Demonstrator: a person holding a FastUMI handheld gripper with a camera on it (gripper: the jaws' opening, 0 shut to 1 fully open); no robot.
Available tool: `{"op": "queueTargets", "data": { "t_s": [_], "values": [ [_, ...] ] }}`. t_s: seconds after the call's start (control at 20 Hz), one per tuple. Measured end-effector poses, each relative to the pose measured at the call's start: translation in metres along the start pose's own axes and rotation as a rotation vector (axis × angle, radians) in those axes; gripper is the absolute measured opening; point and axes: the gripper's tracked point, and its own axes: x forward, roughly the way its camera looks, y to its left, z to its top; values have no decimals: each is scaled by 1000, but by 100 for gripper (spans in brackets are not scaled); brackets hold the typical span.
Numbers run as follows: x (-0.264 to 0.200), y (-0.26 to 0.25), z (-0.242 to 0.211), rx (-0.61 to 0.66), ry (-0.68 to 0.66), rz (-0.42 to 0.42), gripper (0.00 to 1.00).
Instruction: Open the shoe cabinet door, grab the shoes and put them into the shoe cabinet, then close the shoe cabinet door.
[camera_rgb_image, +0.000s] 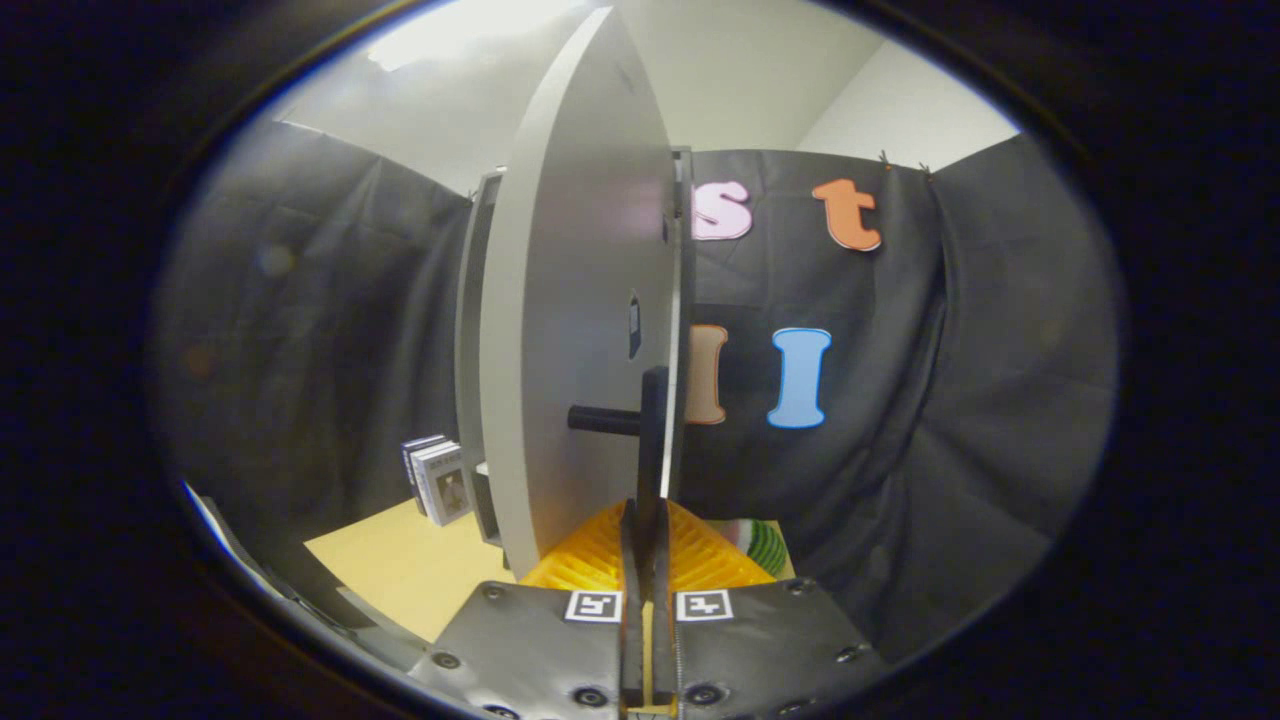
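Tongs (648, 545) sit clenched on the dark handle (652, 430) of the shoe cabinet door (575, 300), both orange fingers (595, 555) pressed flat against its upright bar. That grey door stands ajar, seen nearly edge-on, with the cabinet (470, 350) just behind it on the counter (400, 565). Judging by its look, the panel is stiff and light and should swing on its hinge; the slim bar is the sound place to grip, though smooth enough to slip.
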Motion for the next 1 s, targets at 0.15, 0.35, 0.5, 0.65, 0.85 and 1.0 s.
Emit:
{"op": "queueTargets", "data": {
  "t_s": [0.15, 0.35, 0.5, 0.65, 0.85, 1.0],
  "values": [
    [2, -3, -1, 10, -4, 48, 4],
    [-1, -4, -1, -41, -3, 25, 5],
    [-8, -7, 0, 3, -3, 4, 5],
    [-29, -11, 7, -11, -29, -52, 4],
    [-75, 11, 10, -24, -46, -122, 4],
    [-88, 45, 4, -33, -51, -145, 3]
  ]
}}
